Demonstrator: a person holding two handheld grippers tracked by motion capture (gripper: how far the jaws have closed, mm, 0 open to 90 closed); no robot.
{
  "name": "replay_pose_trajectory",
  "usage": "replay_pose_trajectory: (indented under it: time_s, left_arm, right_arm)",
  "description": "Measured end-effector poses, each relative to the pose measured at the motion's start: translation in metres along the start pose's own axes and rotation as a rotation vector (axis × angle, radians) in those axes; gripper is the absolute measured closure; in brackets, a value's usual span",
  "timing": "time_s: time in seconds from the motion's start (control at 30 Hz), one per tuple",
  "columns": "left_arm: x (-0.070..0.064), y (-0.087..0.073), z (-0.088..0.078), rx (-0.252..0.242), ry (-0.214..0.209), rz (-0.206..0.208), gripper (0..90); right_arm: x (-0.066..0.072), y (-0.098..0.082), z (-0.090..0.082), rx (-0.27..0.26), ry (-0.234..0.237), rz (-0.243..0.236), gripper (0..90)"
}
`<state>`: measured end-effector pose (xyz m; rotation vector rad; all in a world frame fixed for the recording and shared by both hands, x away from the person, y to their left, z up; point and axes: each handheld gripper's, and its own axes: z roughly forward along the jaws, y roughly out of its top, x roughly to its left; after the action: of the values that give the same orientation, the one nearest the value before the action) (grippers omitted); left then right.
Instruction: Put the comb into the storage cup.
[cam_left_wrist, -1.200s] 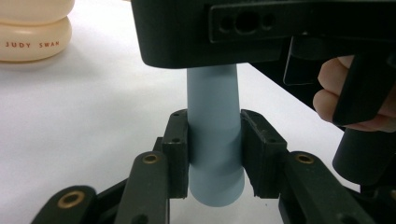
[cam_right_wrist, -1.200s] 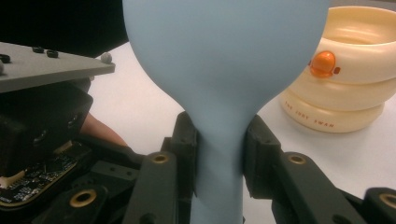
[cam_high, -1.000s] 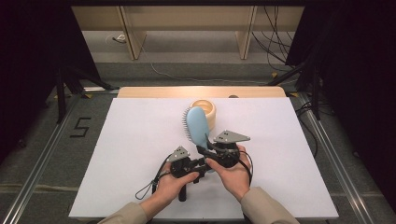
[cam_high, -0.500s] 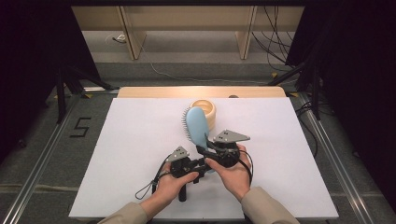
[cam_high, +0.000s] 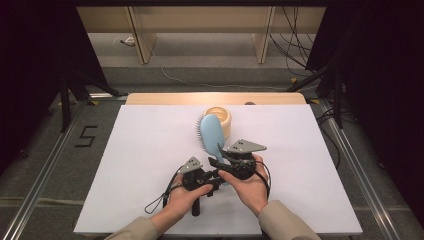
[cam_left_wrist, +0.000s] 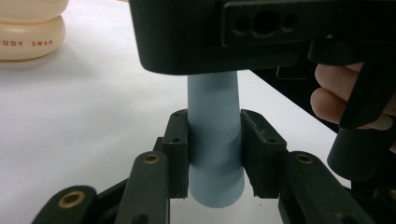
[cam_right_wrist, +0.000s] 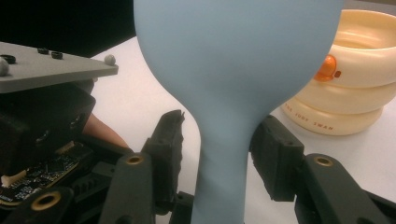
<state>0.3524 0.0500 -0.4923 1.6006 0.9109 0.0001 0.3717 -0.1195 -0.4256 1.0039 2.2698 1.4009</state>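
With the brush (cam_high: 212, 136) held just in front of the cream tub (cam_high: 220, 116), keep the left gripper (cam_left_wrist: 214, 154) clamped on its handle while the right gripper (cam_right_wrist: 219, 154), whose jaws have just been opening, clears the neck.

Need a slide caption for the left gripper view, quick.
Left gripper shut on the blue hairbrush handle, cream duck-shaped bowl behind on the white table.

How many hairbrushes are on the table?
1: the blue hairbrush, handle toward the person, clamped in the left hand-held gripper, with the cream bowl just behind its head.
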Motion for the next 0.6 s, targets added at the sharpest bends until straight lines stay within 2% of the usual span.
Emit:
replay_pose_trajectory:
  time_s: [0.33, 0.6]
  left_arm:
    - [-0.0002, -0.0002, 0.0, -0.006, -0.007, -0.006, 64.3]
    - [-0.0002, 0.0, -0.0004, -0.007, -0.006, -0.006, 64.3]
  right_arm:
    - [-0.0003, 0.0009, -0.0009, -0.006, 0.0, 0.002, 51.4]
    - [-0.003, 0.0008, -0.0024, -0.011, -0.005, 0.026, 37.6]
